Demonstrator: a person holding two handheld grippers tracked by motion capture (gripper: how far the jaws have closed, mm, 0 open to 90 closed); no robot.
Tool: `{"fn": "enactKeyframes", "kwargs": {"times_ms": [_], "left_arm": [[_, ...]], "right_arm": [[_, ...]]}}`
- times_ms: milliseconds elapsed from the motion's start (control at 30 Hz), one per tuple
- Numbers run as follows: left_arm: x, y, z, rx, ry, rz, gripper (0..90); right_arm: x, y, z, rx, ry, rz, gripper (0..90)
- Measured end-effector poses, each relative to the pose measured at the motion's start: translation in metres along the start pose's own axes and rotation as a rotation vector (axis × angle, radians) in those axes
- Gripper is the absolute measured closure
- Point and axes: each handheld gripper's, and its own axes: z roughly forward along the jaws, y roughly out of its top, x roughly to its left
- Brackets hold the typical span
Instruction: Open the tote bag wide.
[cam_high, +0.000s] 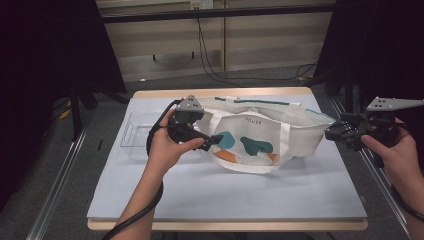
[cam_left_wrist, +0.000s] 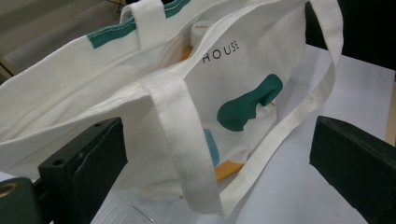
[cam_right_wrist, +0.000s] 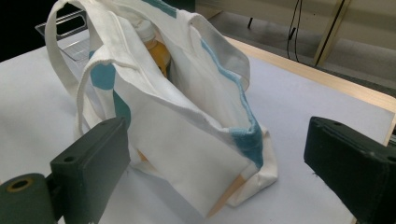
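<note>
A: Entry, high view. Tote bag (cam_high: 260, 142) lies on its side at centre frame on the bench (cam_high: 225, 195), which carries a pale blue cover. Print shows teal and orange shapes and the word "HOUSE".

B: Left claw (cam_high: 217, 140)?

A: At the bag's left edge, left of centre frame. In the left gripper view its 2 jaws stand spread, lower left and lower right of the frame, with the bag's near handle strap (cam_left_wrist: 187, 140) running down between them. Jaws do not pinch the strap; whether either touches the cloth, cannot tell.

B: Right claw (cam_high: 334, 134)?

A: Right edge of the frame, just beside the bag's right end, apart from it. In the right gripper view the jaws are spread wide, the bag's corner between and beyond them, nothing gripped.

B: Contents?

A: Right gripper view, upper centre: a bottle (cam_right_wrist: 156, 44) with orange contents and a pale cap sits inside the bag's open mouth. Teal trim along the mouth hem.

B: Anything else on the bench?

A: A clear plastic tray (cam_high: 135, 137), left of the bag, behind the left hand (cam_high: 165, 147). Right hand (cam_high: 395, 150) holds its gripper at the bench's right edge.
</note>
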Motion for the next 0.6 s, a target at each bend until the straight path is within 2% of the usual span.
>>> {"fn": "enactKeyframes", "kwargs": {"times_ms": [267, 567, 600], "left_arm": [[-0.002, 0.011, 0.004, -0.001, -0.005, 0.024, 3.7], [-0.002, 0.019, 0.011, -0.014, -0.011, 0.019, 3.7], [-0.002, 0.02, 0.012, -0.003, -0.013, 0.031, 3.7]], "right_arm": [[-0.002, 0.007, 0.004, 0.007, -0.01, -0.012, 6.1], [-0.004, 0.019, 0.006, -0.003, -0.009, -0.017, 6.2], [-0.004, 0.02, 0.007, -0.011, -0.011, -0.019, 6.4]]}}
